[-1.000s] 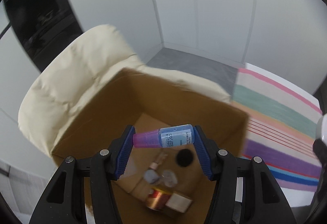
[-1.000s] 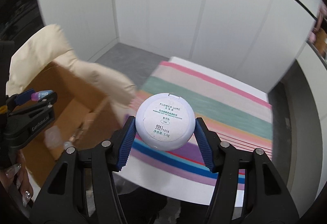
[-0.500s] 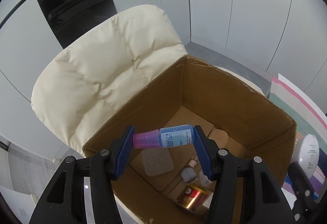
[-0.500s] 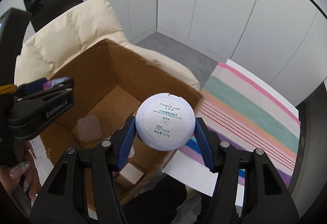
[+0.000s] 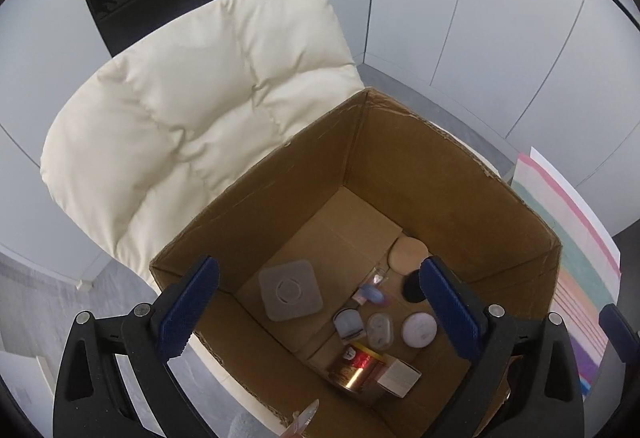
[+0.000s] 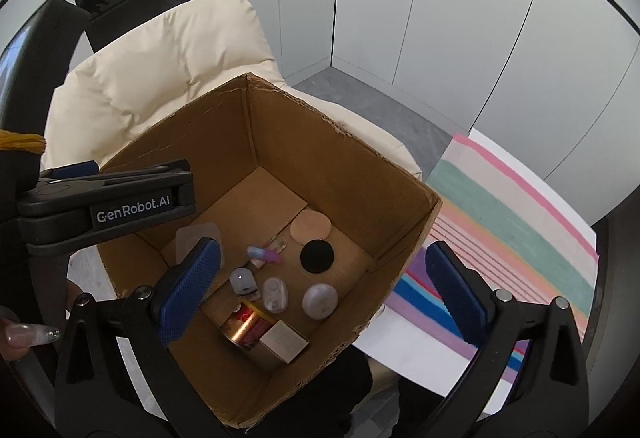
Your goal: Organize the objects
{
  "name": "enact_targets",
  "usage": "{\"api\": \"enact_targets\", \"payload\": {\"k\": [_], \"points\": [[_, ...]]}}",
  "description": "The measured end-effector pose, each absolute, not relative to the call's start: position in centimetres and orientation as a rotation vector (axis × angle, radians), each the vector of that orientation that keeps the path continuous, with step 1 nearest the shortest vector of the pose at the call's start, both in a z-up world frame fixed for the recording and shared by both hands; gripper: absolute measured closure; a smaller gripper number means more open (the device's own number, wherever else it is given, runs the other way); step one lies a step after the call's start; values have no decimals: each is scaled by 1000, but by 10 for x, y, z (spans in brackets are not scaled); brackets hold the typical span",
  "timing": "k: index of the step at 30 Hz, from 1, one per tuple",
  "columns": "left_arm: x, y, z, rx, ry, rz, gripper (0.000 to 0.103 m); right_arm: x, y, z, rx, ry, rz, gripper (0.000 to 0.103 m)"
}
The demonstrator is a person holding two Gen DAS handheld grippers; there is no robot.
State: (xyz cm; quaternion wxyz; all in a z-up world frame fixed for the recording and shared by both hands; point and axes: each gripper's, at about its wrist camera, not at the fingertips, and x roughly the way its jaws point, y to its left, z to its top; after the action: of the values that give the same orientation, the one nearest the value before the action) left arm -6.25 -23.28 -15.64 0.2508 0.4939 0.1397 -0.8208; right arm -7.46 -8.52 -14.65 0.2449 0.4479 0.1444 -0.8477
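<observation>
Both items are now released into the brown cardboard box (image 6: 340,174).
Left gripper (image 5: 320,308) and right gripper (image 6: 324,288) are spread; the blue-and-pink bottle (image 6: 262,253) and round white compact (image 6: 320,301) are seen on its floor.

Brown box (image 6: 352,174). Cream cushion (image 5: 192,110). Striped cloth (image 6: 516,222) in pink, green, orange, purple, blue. Blue-padded black tongs (image 5: 320,310). White round compact (image 5: 419,330). Black disc (image 6: 317,256). Gold and red can (image 5: 358,366).

Small bottle (image 5: 372,293) and compact (image 5: 419,330) lie inside box (image 5: 304,174) on chair (image 5: 192,110).
</observation>
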Motion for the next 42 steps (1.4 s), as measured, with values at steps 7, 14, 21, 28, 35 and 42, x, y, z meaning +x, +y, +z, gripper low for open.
{"api": "enact_targets", "payload": {"k": [7,14,21,28,35,42], "points": [[-70,-205,-140,1430,192,-2243,2,-72,-70,-139,1249,392,-2415,0],[-56,-152,-70,1533,23,-2362,2,-58,-12,-96,1460,206,-2463,0],[-24,-107,-19,1741,67,-2474,2,-10,57,-24,1524,69,-2629,0],[12,-73,19,1723,-32,-2579,2,33,97,14,1583,-57,-2719,0],[37,-56,47,1639,-113,-2644,2,50,114,26,1617,-199,-2704,0],[41,-59,53,1663,-59,-2665,2,58,118,34,1589,-228,-2742,0]]}}
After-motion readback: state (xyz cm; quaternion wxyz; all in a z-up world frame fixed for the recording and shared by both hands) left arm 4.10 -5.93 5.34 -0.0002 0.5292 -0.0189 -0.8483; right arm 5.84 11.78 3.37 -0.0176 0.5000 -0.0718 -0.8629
